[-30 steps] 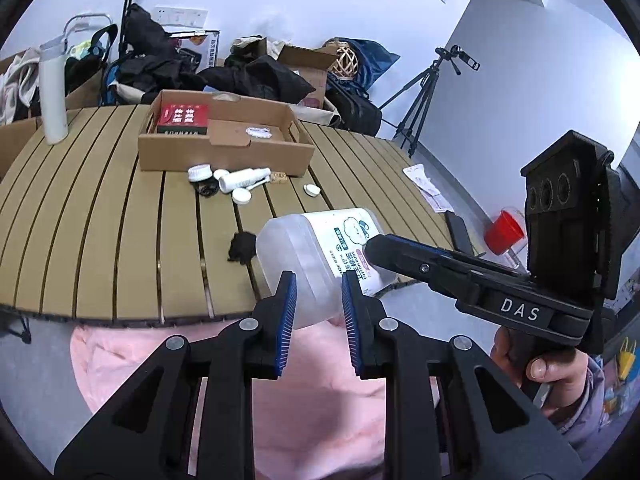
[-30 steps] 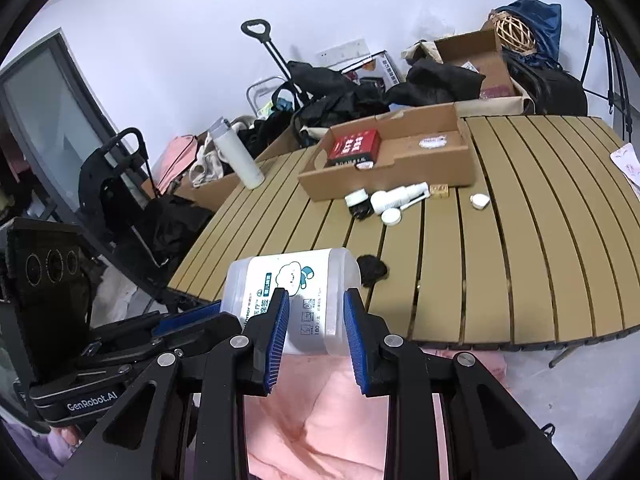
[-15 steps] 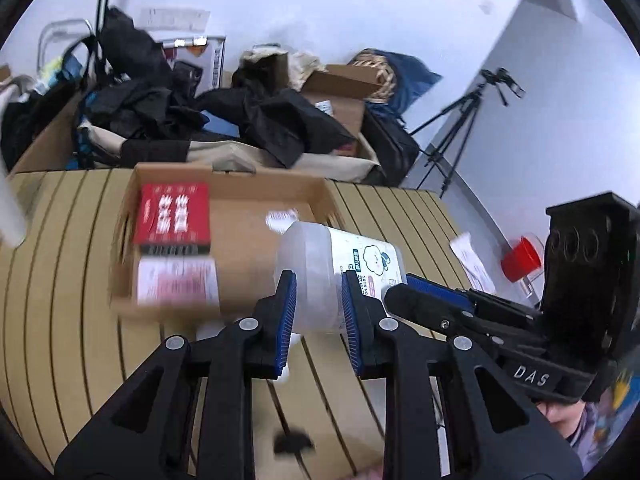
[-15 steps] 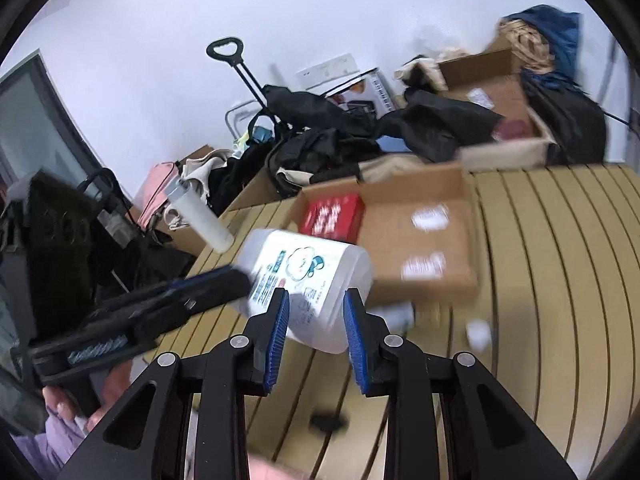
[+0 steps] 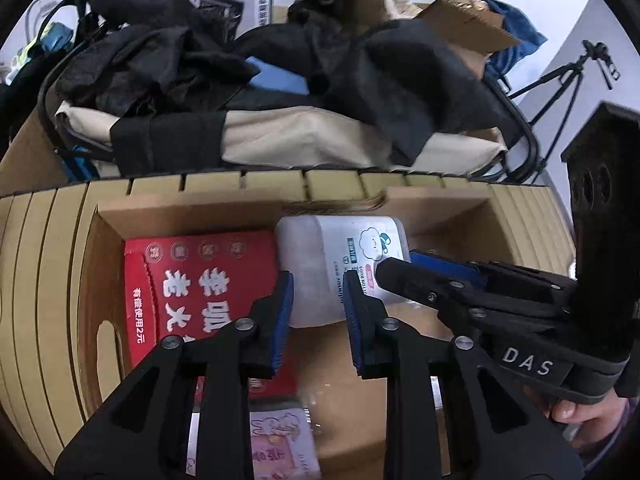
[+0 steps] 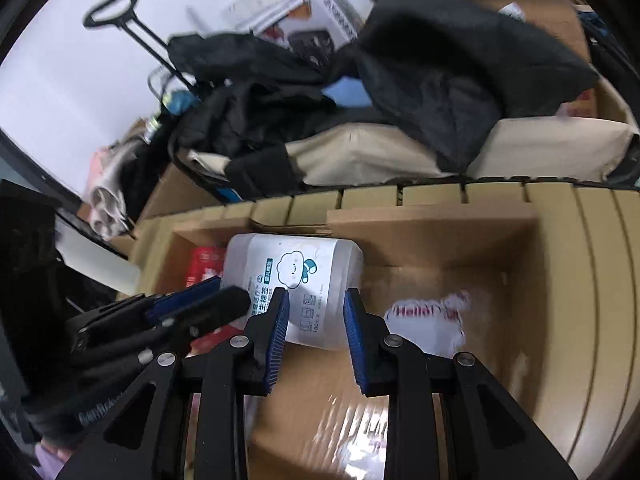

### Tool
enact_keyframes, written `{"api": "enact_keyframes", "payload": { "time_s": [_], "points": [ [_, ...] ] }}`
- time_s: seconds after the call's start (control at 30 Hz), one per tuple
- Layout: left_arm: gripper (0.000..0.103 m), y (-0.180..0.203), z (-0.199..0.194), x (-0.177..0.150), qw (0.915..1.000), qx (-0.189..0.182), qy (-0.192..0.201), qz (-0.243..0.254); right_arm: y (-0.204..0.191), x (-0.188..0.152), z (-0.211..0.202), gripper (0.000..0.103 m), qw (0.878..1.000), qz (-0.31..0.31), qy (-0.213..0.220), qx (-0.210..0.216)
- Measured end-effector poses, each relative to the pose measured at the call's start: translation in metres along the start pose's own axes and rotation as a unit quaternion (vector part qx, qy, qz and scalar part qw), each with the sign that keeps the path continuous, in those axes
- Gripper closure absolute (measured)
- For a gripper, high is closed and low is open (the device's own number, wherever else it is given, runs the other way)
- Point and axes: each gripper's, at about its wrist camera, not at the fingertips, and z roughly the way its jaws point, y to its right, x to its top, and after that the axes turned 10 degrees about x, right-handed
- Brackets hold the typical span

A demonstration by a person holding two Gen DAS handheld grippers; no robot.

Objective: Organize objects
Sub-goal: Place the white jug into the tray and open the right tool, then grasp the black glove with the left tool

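Translucent plastic jar (image 5: pixel 320 268) with a white label and a cloud cartoon lies on its side, held over the inside of the open cardboard box (image 5: pixel 440 210) that sits on the slatted wooden table (image 5: pixel 48 260). Both tools hold it at once. The left gripper (image 5: pixel 318 304) has its blue pads (image 5: pixel 284 312) a little apart, with one end of the jar caught between them, a pad on either side of the plastic. The right gripper (image 6: pixel 314 320) is set likewise: its pads (image 6: pixel 278 320) stand at a narrow spread and pinch the labelled side of the jar (image 6: pixel 296 280). In each wrist view the other tool reaches in from the side, its fingertips against the same jar.

Inside the box, just left of the jar in the left view, lies a red carton (image 5: pixel 200 292) printed with white Chinese characters; whether the two touch is not clear. A pink packet (image 5: pixel 280 444) shows low in that view, partly hidden by the left tool. A white sticker reading "Hello" (image 6: pixel 426 320) lies on the box floor to the right of the jar. Beyond the table's far edge, dark clothing (image 6: pixel 440 68) is heaped over a beige bag (image 5: pixel 304 140).
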Motion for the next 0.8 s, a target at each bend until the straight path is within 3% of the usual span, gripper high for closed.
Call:
{"api": "enact_keyframes", "payload": {
  "time_s": [0.13, 0.2, 0.27, 0.3, 0.33, 0.4, 0.5, 0.67, 0.8],
  "points": [
    [0.075, -0.001, -0.029, -0.009, 0.9999, 0.009, 0.012, 0.008, -0.011, -0.004, -0.005, 0.072, 1.0, -0.016, -0.005, -0.008],
    [0.044, 0.0, -0.061, -0.015, 0.999, 0.022, 0.033, 0.02, -0.02, -0.009, -0.026, 0.069, 0.999, -0.035, 0.01, -0.019],
    [0.027, 0.0, -0.103, -0.025, 0.9959, 0.053, 0.065, 0.034, -0.038, -0.017, -0.058, 0.036, 0.997, -0.051, 0.032, -0.039],
    [0.018, 0.0, -0.126, -0.032, 0.9931, 0.071, 0.083, 0.043, -0.048, -0.022, -0.079, 0.008, 0.996, -0.06, 0.043, -0.044],
    [0.012, -0.001, -0.149, -0.041, 0.99, 0.09, 0.099, 0.048, -0.057, -0.027, -0.097, 0.004, 0.995, -0.067, 0.053, -0.048],
    [0.002, -0.002, -0.192, -0.061, 0.9848, 0.109, 0.126, 0.049, -0.079, -0.044, -0.141, 0.004, 0.991, -0.086, 0.075, -0.064],
    [0.0, -0.006, -0.25, -0.094, 0.9812, 0.123, 0.142, 0.044, -0.109, -0.082, -0.197, 0.004, 0.985, -0.114, 0.097, -0.086],
    [0.0, -0.007, -0.311, -0.15, 0.9819, 0.107, 0.155, 0.021, -0.15, -0.158, -0.254, 0.004, 0.976, -0.147, 0.107, -0.118],
    [0.0, -0.008, -0.335, -0.217, 0.9832, 0.079, 0.164, 0.006, -0.166, -0.228, -0.285, 0.004, 0.972, -0.158, 0.135, -0.108]
  ]
}}
